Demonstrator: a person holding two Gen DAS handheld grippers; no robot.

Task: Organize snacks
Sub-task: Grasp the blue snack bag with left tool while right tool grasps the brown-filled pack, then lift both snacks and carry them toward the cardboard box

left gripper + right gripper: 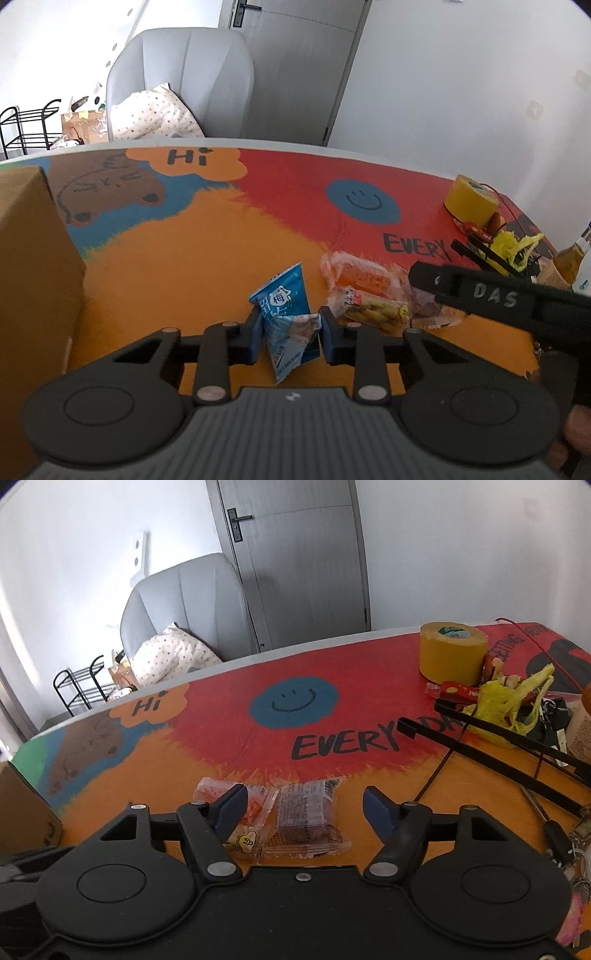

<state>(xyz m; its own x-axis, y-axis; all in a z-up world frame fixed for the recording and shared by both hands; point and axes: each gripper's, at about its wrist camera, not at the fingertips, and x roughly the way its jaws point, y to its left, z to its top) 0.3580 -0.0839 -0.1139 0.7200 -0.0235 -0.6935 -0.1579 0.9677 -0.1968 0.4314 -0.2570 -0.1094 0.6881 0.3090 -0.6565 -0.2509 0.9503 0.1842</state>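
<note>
keep the left gripper (290, 330) squeezed evenly on the blue snack packet (286, 321) and lift straight up – the crinkled foil could slip. the packet stands pinched between its pads, on the tabletop (184, 258) beside the cardboard box (33, 277). the right gripper (304, 810) hangs open – the brown wafer packet (308, 818) lies between its fingers, untouched.

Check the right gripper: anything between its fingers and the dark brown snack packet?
Nothing visible. The right gripper is open and straddles the dark brown snack packet on the tablecloth. The orange snack packet lies beside it, partly behind the left finger, so closing could catch it too.
</note>
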